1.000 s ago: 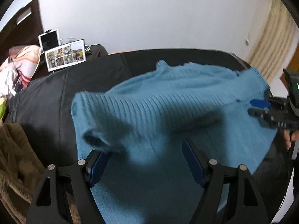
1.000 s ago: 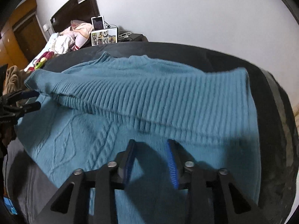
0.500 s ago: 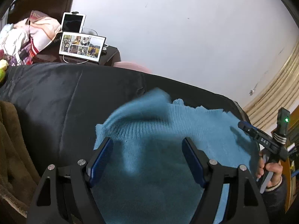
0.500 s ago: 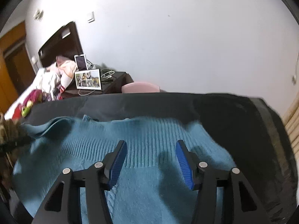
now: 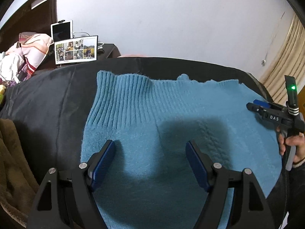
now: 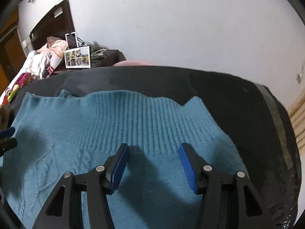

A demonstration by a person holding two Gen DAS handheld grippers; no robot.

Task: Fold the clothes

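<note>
Blue knit sweater (image 5: 171,133) lies folded flat on the black cushioned surface (image 5: 47,99), ribbed band along its far edge toward 12 o'clock, cable pattern visible on the lower layer at 8 o'clock in the right wrist view.

Left gripper (image 5: 150,160) hangs over the near-left part of the sweater, pitched steeply down, jaws spread wide, blue pads clear of the knit, nothing gripped.

Right gripper (image 6: 153,162) sits over the near-right part, same steep downward tilt, jaws about half apart and nothing clamped between them; only fabric lying flat below. In the left wrist view it shows at 3 o'clock, side-on, with the person's hand (image 5: 291,145) wrapped around its handle and a green light lit on its top.

Beyond at 10–11 o'clock: photo display (image 5: 76,49), tablet (image 5: 62,31), heap of clothes (image 5: 28,51). Brown blanket (image 5: 11,162) at 8 o'clock. Curtain (image 5: 286,61) at 2 o'clock.
</note>
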